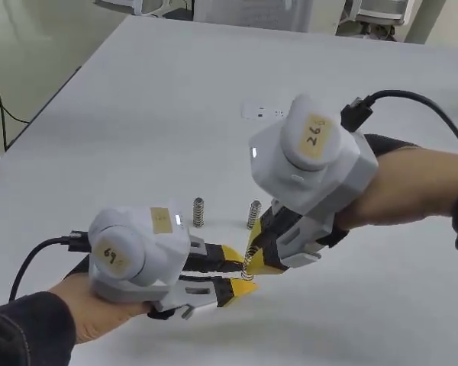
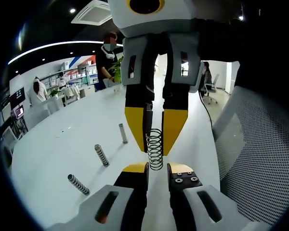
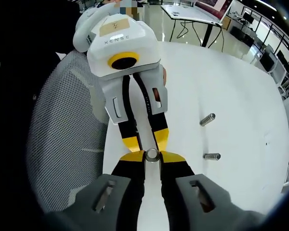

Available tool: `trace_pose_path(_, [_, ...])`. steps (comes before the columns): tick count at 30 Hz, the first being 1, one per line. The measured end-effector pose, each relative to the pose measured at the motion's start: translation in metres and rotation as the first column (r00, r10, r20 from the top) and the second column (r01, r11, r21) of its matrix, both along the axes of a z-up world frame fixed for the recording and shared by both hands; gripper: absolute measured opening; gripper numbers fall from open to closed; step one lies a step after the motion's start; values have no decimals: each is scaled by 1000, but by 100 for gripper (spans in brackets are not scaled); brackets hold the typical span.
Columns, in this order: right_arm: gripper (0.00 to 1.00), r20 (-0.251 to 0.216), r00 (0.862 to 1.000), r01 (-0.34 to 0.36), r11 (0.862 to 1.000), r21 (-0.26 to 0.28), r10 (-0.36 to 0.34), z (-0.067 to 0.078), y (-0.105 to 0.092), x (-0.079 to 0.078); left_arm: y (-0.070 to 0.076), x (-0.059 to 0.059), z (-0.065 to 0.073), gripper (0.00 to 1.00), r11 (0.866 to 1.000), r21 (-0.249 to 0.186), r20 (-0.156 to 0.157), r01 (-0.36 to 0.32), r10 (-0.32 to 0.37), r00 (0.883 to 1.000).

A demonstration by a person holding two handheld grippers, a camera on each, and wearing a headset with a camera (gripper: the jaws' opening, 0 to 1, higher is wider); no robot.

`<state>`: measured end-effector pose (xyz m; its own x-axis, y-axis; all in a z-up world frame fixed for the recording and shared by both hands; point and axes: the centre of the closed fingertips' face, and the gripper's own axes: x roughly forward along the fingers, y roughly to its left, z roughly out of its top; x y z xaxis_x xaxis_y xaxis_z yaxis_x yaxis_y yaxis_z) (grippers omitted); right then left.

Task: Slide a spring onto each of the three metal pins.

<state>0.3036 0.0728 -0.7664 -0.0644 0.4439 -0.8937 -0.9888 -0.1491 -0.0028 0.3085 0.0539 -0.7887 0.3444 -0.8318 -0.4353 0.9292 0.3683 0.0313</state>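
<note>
Two grippers meet tip to tip low over the near part of the white table (image 1: 137,114), whose left edge runs up the far left of the head view. On the left we see the left gripper (image 1: 243,276) lying almost level, its jaws parted a little wider than a coil. Between the tips sits the spring (image 1: 248,264). In the head view its long axis stands steep with a slight lean. In the left gripper view it runs straight out from the other gripper's yellow tips toward the gap in the left jaws. In the right gripper view we look at it end-on as a small ring, so it points along those jaws. We cannot tell whether the left jaws touch it. The right gripper (image 1: 258,259) comes down from the upper right, its jaws closed on the spring's sides. Just behind the tips stand the first sprung pin (image 1: 198,212) and the second sprung pin (image 1: 254,214), both upright. The left gripper view adds a bare pin (image 2: 122,133) in the same row. Beyond them the table lies open. To the right in that view, the table's edge gives way to a mesh chair (image 2: 260,144).
</note>
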Motion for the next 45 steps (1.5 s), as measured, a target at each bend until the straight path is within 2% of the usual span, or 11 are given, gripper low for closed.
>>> trace_pose_path(4, [13,1,1000,9,1000,0,-9,0,-2,2,4,2,1,17,1000,-9,-12,-17,16,1000])
trace_pose_path(16, [13,3,999,34,999,-2,-34,0,-8,7,23,7,0,41,994,-40,-59,-98,95,994])
trace_pose_path(24, [13,7,999,43,999,-4,-43,0,-11,10,39,11,-1,49,987,-46,-61,-153,150,987])
trace_pose_path(37, [13,14,996,93,996,2,-93,3,-26,22,69,20,-2,67,962,-64,-64,-264,260,963])
trace_pose_path(45, [13,26,992,126,992,6,-126,7,-38,32,77,21,-2,77,950,-71,-71,-304,299,951])
